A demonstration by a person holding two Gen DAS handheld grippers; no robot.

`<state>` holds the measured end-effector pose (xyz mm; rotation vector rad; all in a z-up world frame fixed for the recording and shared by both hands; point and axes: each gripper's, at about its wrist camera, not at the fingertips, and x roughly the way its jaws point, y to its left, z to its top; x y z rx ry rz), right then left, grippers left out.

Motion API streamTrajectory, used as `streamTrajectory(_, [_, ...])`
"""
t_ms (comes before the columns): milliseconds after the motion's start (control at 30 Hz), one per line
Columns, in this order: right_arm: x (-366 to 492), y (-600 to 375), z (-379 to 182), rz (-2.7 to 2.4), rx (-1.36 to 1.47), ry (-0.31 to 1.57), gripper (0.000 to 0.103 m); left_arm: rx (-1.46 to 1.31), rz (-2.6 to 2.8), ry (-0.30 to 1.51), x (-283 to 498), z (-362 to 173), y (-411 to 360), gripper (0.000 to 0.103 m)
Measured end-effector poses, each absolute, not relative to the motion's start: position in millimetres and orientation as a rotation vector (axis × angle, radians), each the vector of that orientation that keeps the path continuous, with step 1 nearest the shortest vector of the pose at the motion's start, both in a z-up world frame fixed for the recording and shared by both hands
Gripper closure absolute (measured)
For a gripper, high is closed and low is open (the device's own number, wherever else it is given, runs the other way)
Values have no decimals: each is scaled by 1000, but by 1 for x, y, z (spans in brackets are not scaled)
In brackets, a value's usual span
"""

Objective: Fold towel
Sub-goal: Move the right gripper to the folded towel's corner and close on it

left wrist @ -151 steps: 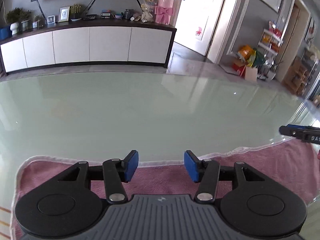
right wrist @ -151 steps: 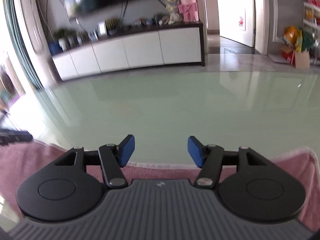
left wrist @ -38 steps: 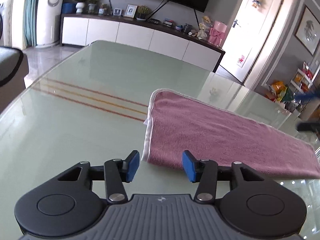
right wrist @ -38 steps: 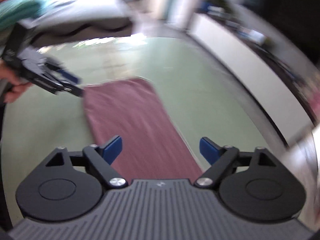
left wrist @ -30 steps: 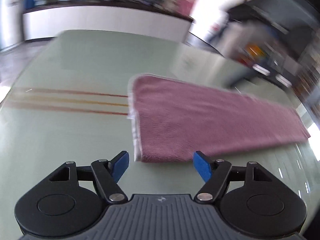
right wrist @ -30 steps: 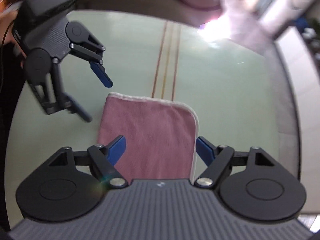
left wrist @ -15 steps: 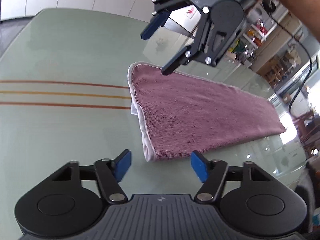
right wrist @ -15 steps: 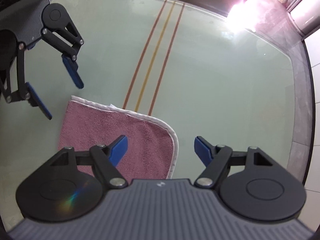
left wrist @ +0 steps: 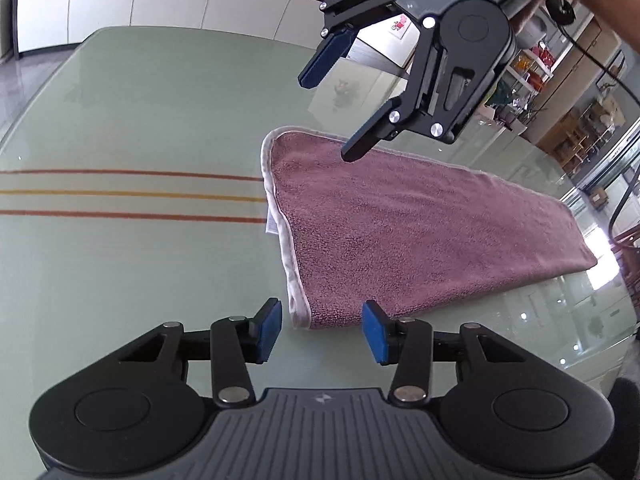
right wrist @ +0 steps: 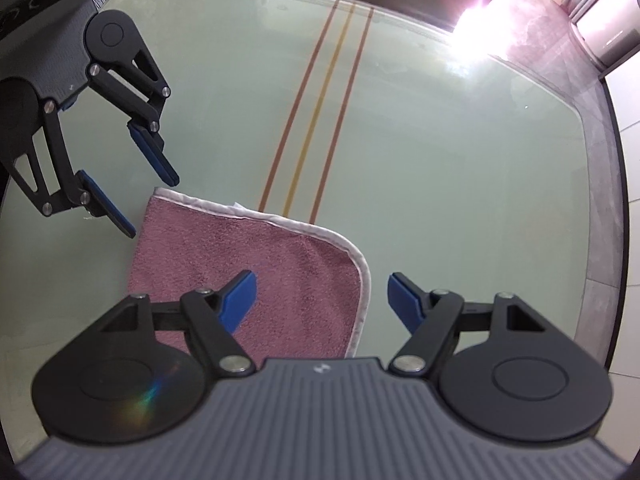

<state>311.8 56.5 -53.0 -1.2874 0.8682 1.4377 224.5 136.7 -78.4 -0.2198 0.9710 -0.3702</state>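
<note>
A long pink towel [left wrist: 420, 232] with a white hem lies flat, folded lengthwise, on the green glass table [left wrist: 140, 112]. My left gripper [left wrist: 322, 330] is open, its jaws on either side of the towel's near left corner, low over the table. My right gripper [left wrist: 326, 114] hovers open above the towel's far left corner. In the right wrist view the towel's short end [right wrist: 248, 252] lies under my open right gripper [right wrist: 320, 294], whose jaws straddle the rounded corner. The left gripper [right wrist: 154, 200] shows there, open at the other corner.
Three red and yellow stripes [left wrist: 120, 194] run across the table left of the towel. A white sideboard [left wrist: 160, 4] stands beyond the table's far edge. The table's rounded edge [right wrist: 600, 200] lies to the right in the right wrist view, with strong glare [right wrist: 476, 20].
Both grippers have swung from the towel's long side to its short end. In the last half second both came lower and closer to the two corners, jaws still open.
</note>
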Motion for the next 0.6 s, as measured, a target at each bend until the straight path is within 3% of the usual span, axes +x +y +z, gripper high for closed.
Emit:
streamTrajectory(433, [321,74,-60,1427,-1290,899,32,-205,-366,966,224,-77,138,55])
streamTrajectory(600, [330,84,-70,1431,-1286,938,44,-201,-369,965,224,-78,137,55])
